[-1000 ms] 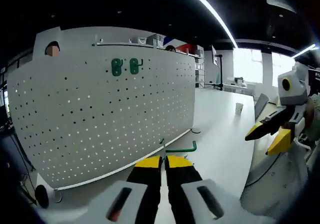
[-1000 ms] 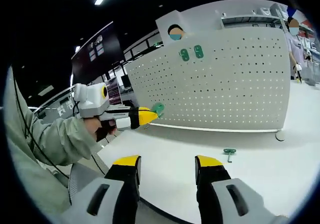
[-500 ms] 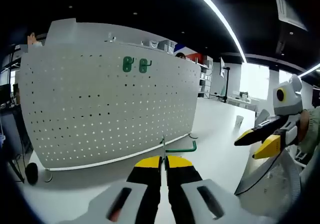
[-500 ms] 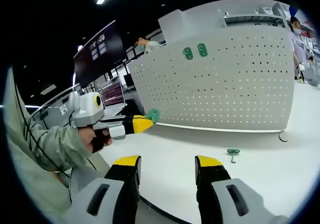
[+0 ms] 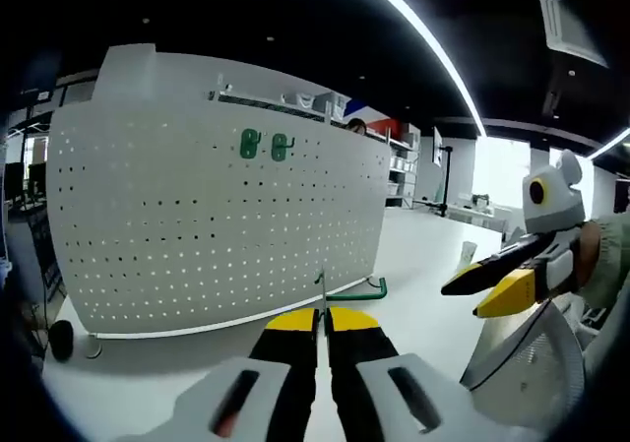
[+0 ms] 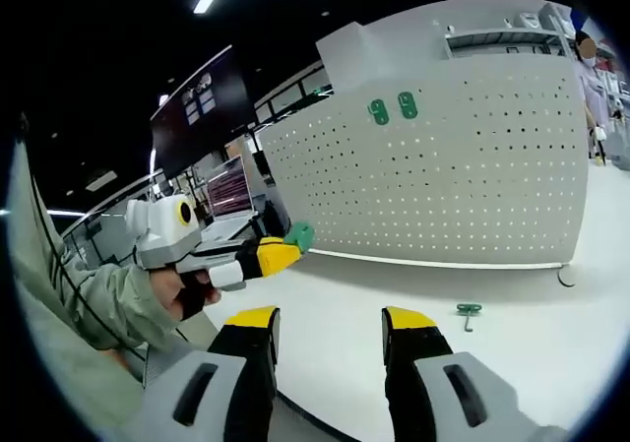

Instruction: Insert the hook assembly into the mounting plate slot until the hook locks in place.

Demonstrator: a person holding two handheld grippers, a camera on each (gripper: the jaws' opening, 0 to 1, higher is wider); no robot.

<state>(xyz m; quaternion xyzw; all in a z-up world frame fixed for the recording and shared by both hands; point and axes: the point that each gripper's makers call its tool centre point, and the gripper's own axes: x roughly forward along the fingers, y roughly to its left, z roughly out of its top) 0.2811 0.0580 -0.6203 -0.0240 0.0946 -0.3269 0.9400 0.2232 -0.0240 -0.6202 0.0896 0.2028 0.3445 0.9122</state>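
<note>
Green metal hook [image 5: 352,291], thin rod with bent end, pinched upright at left gripper [image 5: 322,316] jaw tips, short of white pegboard [image 5: 197,225]. Right gripper [image 6: 325,316] jaws parted, bare; spare green hook [image 6: 468,310] lay beyond right jaw.

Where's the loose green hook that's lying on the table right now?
In the right gripper view, the loose green hook lies on the white table, right of the right gripper, in front of the pegboard's lower edge.

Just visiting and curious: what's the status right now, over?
Left gripper shut on green hook, held off the pegboard. Right gripper open, empty. Two hooks mounted up top; spare hook on the table. Path clear.
</note>
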